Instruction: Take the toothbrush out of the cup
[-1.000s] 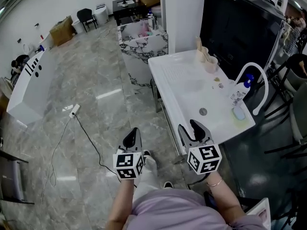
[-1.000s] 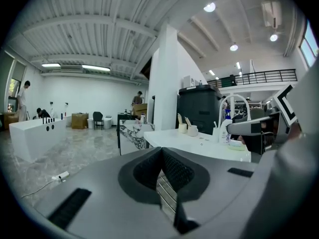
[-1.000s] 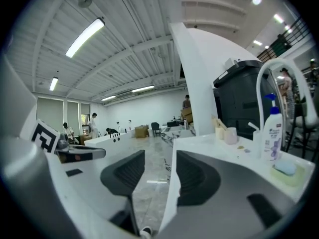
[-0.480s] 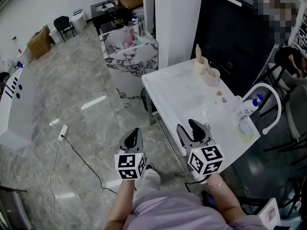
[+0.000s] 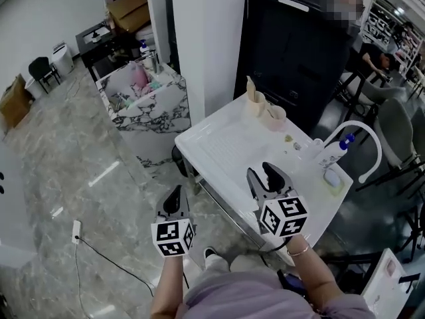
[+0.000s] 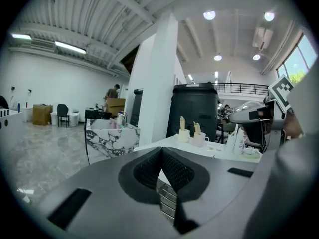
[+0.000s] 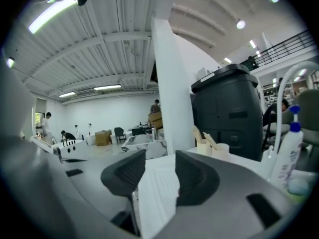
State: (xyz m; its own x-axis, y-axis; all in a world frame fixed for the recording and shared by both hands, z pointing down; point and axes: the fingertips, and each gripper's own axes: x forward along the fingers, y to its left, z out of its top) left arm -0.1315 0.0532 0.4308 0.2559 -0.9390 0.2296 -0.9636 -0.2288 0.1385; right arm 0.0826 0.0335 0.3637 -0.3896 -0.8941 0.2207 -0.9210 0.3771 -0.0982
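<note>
Two pale cups stand side by side at the far end of the white sink counter (image 5: 219, 145): a beige cup (image 5: 255, 105) and a white cup (image 5: 275, 117). A pale toothbrush handle (image 5: 251, 85) sticks up out of the beige cup, and another pale handle leans in the white one. Both cups also show in the left gripper view (image 6: 184, 136) and the right gripper view (image 7: 203, 147). My right gripper (image 5: 263, 176) (image 7: 158, 171) hovers over the counter's near edge, open and empty. My left gripper (image 5: 174, 200) (image 6: 161, 166) is shut and empty, over the floor left of the counter.
A pump bottle (image 5: 332, 153), a soap dish (image 5: 332, 177) and a curved white faucet (image 5: 362, 145) stand at the counter's right end. Behind it rise a black cabinet (image 5: 299, 45) and a white pillar (image 5: 199, 38). A marble counter (image 5: 143, 105) stands at the left.
Both grippers have travelled across the floor toward the counter. The cups, once far off at the upper right, now lie closer ahead, and the right gripper is over the counter's edge.
</note>
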